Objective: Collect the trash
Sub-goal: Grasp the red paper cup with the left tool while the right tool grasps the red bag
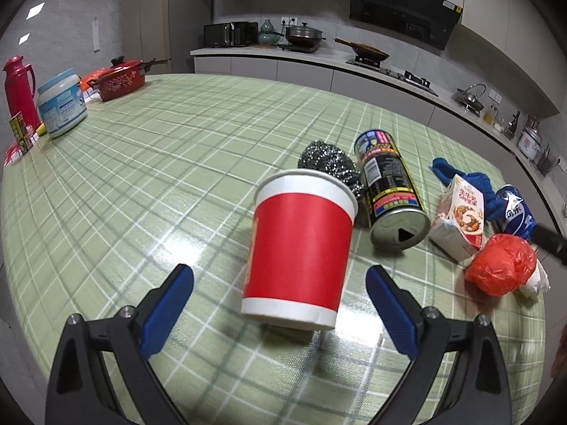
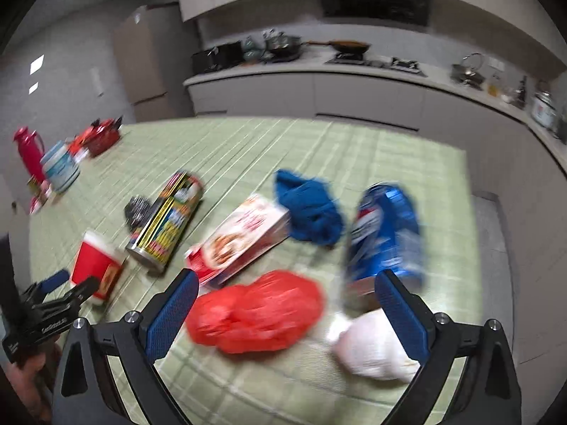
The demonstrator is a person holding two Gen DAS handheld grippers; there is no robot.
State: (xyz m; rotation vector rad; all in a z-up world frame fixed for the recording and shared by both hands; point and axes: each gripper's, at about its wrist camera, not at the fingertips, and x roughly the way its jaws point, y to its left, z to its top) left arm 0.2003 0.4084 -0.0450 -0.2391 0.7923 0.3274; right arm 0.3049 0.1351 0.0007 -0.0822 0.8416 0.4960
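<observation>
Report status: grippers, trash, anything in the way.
Left gripper open, lined up on red paper cup. Right gripper open above red plastic bag. Spray can close beside cup.

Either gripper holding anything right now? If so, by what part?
Nothing held. Left gripper is open around the tipped red paper cup, pads clear of it. Right gripper is open above the red plastic bag.

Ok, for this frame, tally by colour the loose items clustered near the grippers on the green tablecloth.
Red: 2, the paper cup and the plastic bag
Blue: 2, the cloth and the crushed can
Black and yellow: 1, the tall can
Silver: 1, the steel scourer
White: 2, the carton and the wadded tissue
Total: 8
</observation>
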